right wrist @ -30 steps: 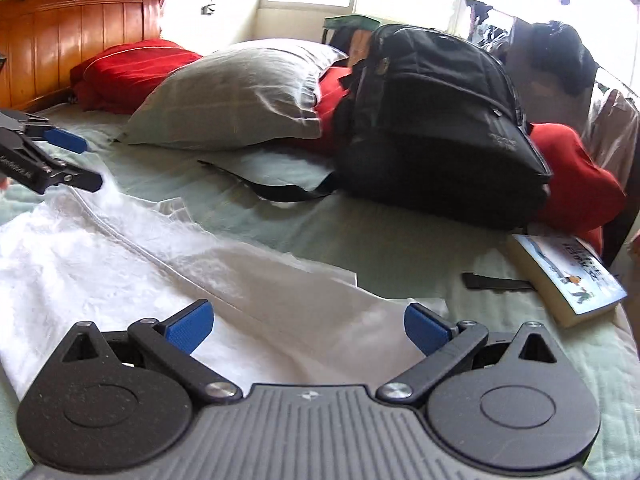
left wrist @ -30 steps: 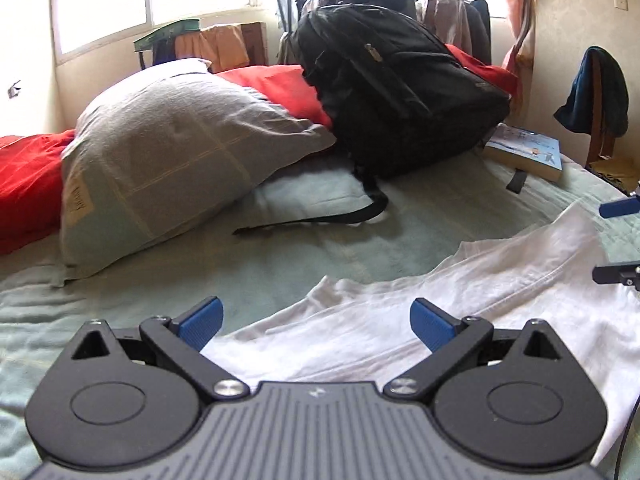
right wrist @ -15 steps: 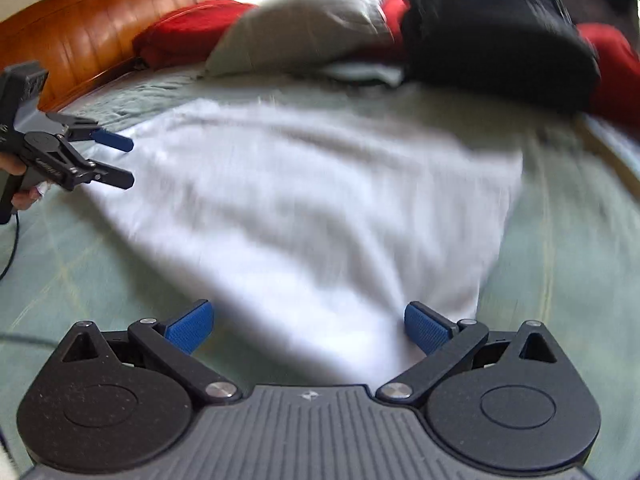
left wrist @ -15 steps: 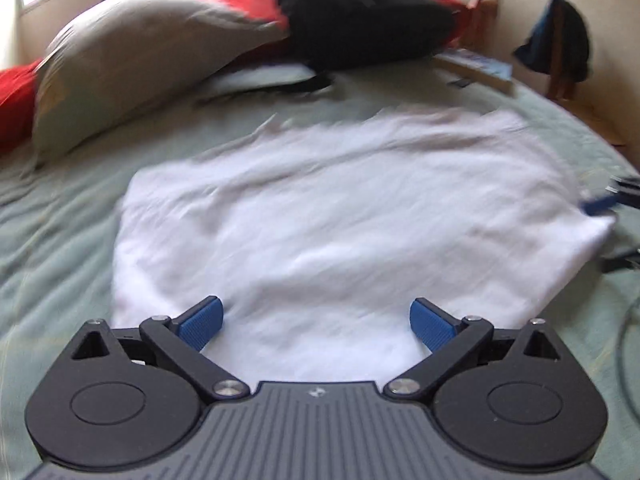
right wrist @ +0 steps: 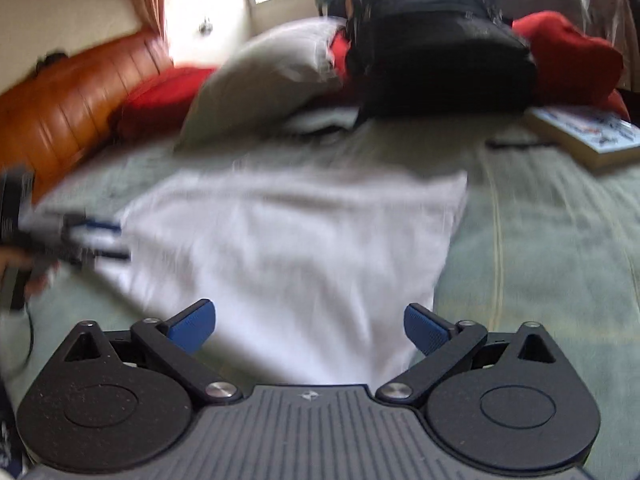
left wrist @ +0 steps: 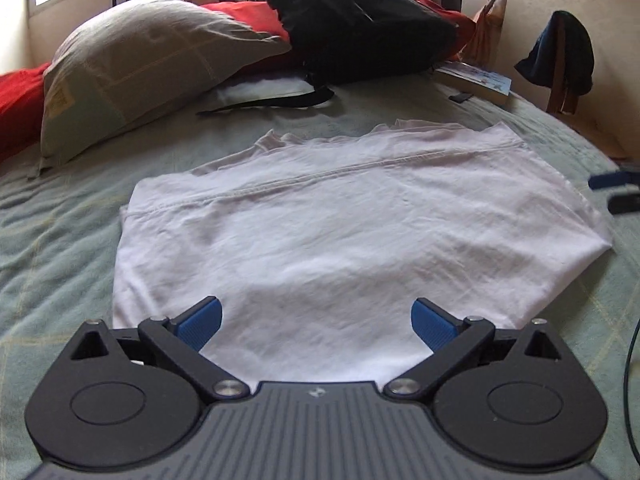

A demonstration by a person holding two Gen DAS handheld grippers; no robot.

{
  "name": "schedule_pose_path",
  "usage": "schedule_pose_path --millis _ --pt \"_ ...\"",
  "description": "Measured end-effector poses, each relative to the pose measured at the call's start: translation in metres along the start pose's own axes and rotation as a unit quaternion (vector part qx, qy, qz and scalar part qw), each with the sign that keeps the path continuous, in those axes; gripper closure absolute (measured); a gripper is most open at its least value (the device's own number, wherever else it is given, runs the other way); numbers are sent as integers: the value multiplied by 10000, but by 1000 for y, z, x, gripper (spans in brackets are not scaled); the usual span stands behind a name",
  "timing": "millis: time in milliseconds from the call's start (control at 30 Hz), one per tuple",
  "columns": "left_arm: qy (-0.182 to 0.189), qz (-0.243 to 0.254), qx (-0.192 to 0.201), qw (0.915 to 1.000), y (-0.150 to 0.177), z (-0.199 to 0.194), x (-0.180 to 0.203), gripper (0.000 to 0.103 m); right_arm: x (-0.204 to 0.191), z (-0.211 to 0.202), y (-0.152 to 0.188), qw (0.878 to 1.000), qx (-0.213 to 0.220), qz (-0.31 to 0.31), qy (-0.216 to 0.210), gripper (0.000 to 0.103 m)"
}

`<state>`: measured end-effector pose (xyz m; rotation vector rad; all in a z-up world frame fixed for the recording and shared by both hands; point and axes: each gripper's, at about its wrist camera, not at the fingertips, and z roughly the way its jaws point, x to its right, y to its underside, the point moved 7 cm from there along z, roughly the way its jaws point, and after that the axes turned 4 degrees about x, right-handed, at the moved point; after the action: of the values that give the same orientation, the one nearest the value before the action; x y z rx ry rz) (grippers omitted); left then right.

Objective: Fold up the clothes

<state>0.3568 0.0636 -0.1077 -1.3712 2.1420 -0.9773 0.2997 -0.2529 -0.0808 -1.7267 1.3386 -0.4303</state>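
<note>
We see the white garment (left wrist: pixel 320 232) lying folded flat on the green bed (left wrist: pixel 60 248), below the pillow (left wrist: pixel 140 60). Our left claw (left wrist: pixel 316 320) and right claw (right wrist: pixel 310 324) both hover spread wide over its near edge, grasping nothing.

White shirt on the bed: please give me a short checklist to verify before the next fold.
1. Left gripper open, nothing held: ok.
2. Right gripper open, nothing held: ok.
3. White shirt lies flat on the bed: ok, light wrinkles.
4. Backpack, pillow and book off the shirt: ok.
5. Shirt edges even underneath: cannot tell.
</note>
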Motion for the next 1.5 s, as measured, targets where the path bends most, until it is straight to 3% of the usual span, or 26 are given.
schedule_pose_path --millis 133,267,367,500,567,667,767,900,933,1100,1200,1333,1500 --pt "-134 160 -13 9998 -1 12 4 2 -16 36 -7 9973 9 -555 470 9" --pt "-339 238 -35 9991 16 8 -10 1 -27 49 31 9923 -423 -885 752 8" --pt "-421 53 -43 9991 30 -3 -30 1 -32 31 54 9902 -366 -1024 877 5" --pt "-513 6 -124 9986 29 -18 -37 1 -33 16 54 9860 -472 -1305 926 2" --pt "-586 368 -49 9976 22 -28 -23 1 -35 11 50 9813 -494 -1570 995 2" --pt "-562 1301 -8 9899 15 -44 8 1 -38 4 43 9729 -526 -1966 1097 2" --pt "-747 2431 -173 9670 21 -54 32 1 -41 -4 37 9628 -557 -2358 1197 2" --pt "-1468 3773 -509 9129 42 -55 35 1 -46 -14 28 9467 -598 -2875 1326 2" --pt "-1637 3940 -592 9025 45 -52 33 1 -47 -16 26 9422 -607 -3002 1358 2" --pt "-1911 4504 -481 8708 47 -33 48 1 -81 5 37 9230 -620 -3588 1246 2" --pt "-1941 5057 -261 8402 43 -20 74 1 -103 21 46 9101 -623 -3930 1158 2" --pt "-1887 5381 36 8215 32 -5 102 1 -133 41 57 8909 -627 -4376 1037 1" --pt "-1883 5539 181 8108 27 5 104 1 -147 61 58 8729 -472 -4731 1094 0"
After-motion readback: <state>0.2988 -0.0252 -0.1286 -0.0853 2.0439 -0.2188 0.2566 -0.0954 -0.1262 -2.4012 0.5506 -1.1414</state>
